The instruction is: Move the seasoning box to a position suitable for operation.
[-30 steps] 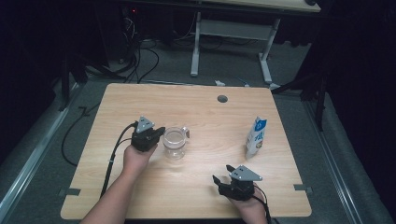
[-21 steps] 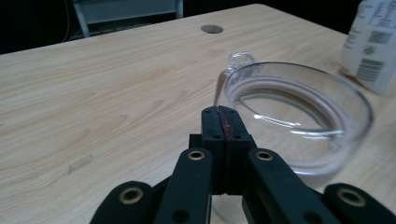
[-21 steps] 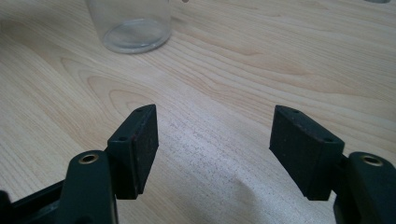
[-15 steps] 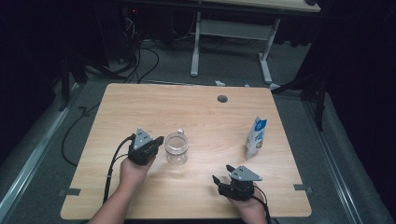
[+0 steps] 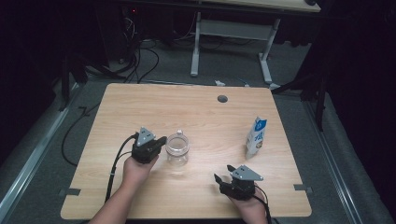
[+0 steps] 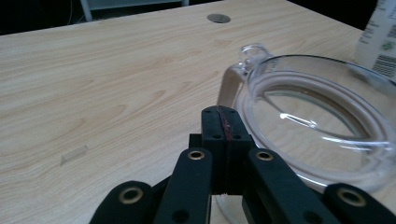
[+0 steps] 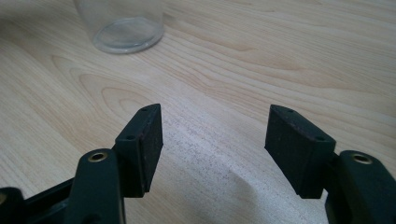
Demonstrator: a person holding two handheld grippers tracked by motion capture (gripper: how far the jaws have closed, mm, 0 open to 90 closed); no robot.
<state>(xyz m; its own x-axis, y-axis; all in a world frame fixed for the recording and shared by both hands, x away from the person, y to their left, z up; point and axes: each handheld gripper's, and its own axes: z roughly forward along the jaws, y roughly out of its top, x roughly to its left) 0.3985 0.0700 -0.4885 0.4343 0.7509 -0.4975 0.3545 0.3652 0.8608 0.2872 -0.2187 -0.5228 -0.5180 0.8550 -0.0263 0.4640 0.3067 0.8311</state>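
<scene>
My left hand-held gripper has slid back beside the round clear glass jug on the woodgrain counter, jaws pressed together (empty); right hand-held gripper gapes, narrowing slightly, nothing between.

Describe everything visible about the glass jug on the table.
The glass jug is clear, round and wide-mouthed, with a small looped handle at its rim. It looks empty and stands upright on the wooden table, left of centre. The left hand-held gripper, jaws shut, sits right beside it; whether they touch is unclear.
</scene>
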